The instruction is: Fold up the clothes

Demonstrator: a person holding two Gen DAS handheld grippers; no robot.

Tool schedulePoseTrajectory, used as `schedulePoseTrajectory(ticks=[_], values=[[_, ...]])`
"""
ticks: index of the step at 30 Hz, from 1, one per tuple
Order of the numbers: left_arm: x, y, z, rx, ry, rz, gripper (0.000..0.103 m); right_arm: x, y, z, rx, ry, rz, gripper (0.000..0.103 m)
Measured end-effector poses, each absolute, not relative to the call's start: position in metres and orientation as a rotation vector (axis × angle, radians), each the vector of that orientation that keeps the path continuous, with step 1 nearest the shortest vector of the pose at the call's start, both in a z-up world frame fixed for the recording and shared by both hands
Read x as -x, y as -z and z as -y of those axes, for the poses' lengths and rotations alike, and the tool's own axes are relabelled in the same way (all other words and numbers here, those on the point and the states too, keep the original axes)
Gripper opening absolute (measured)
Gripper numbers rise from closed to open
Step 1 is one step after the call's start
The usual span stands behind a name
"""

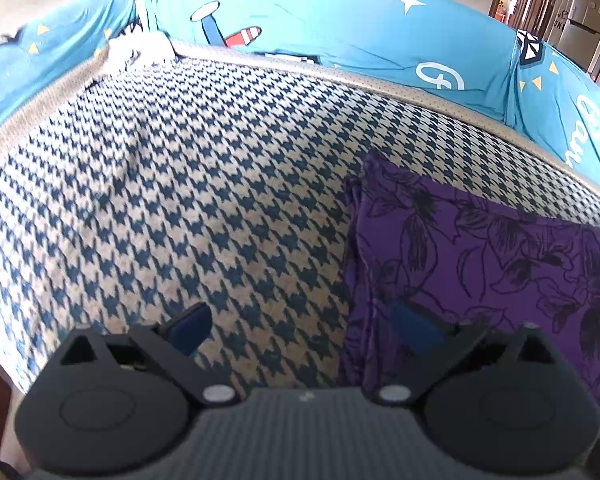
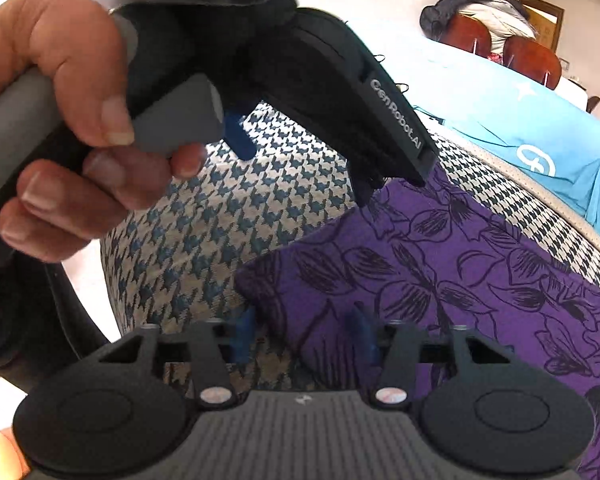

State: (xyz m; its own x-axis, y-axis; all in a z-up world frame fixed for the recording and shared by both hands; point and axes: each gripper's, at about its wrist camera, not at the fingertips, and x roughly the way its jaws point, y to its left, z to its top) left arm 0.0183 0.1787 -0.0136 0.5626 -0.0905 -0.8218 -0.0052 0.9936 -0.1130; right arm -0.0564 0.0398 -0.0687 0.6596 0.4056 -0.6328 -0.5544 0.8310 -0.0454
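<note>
While both hand-held grippers, left [image 1: 302,330] and right [image 2: 300,334], hover open, the purple garment [image 1: 480,248] lies below them on the houndstooth-covered surface [image 1: 180,200].

A houndstooth-patterned cover [image 1: 180,200] in blue and cream spreads over the near surface, bordered at the far side by bright blue cartoon-print padding [image 1: 340,20], with a refrigerator [image 1: 588,20] beyond a doorway at far right in daylight.

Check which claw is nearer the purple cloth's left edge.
Hard to call. Both claws are open at that edge of the purple cloth: the left claw straddles it farther back, the right claw at the near corner.
</note>
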Motion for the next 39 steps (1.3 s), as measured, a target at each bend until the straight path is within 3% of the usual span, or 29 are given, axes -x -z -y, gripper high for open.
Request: schedulePoseTrajectory(ticks=[2, 12, 15, 17, 21, 22, 26, 29, 37, 39], values=[[-0.019, 0.015, -0.18, 0.127, 0.071, -0.99, 0.101, 0.055, 0.07, -0.04, 0.246, -0.542, -0.643, 0.011], [-0.019, 0.022, -0.17, 0.226, 0.275, -1.05, 0.101, 0.04, 0.044, 0.003, -0.007, -0.507, -0.639, 0.009], [-0.022, 0.026, -0.164, 0.268, 0.334, -1.07, 0.086, 0.042, 0.044, 0.004, 0.006, -0.512, -0.643, 0.009], [-0.024, 0.03, -0.158, 0.271, 0.347, -1.091, 0.061, 0.041, 0.048, 0.004, 0.015, -0.51, -0.658, 0.009], [-0.026, 0.034, -0.153, 0.269, 0.35, -1.105, 0.044, 0.039, 0.058, -0.003, 0.059, -0.521, -0.683, 0.01], [-0.026, 0.034, -0.152, 0.274, 0.355, -1.104, 0.041, 0.039, 0.06, -0.005, 0.078, -0.525, -0.686, 0.015], [-0.026, 0.031, -0.152, 0.286, 0.379, -1.1, 0.04, 0.039, 0.068, -0.015, 0.125, -0.527, -0.686, 0.04], [-0.03, 0.029, -0.15, 0.29, 0.388, -1.104, 0.04, 0.044, 0.072, -0.018, 0.137, -0.54, -0.687, 0.046], [-0.041, 0.022, -0.146, 0.301, 0.409, -1.117, 0.04, 0.042, 0.083, -0.037, 0.259, -0.482, -0.594, 0.049], [-0.05, 0.022, -0.145, 0.302, 0.406, -1.118, 0.04, 0.04, 0.085, -0.036, 0.29, -0.452, -0.567, 0.031]])
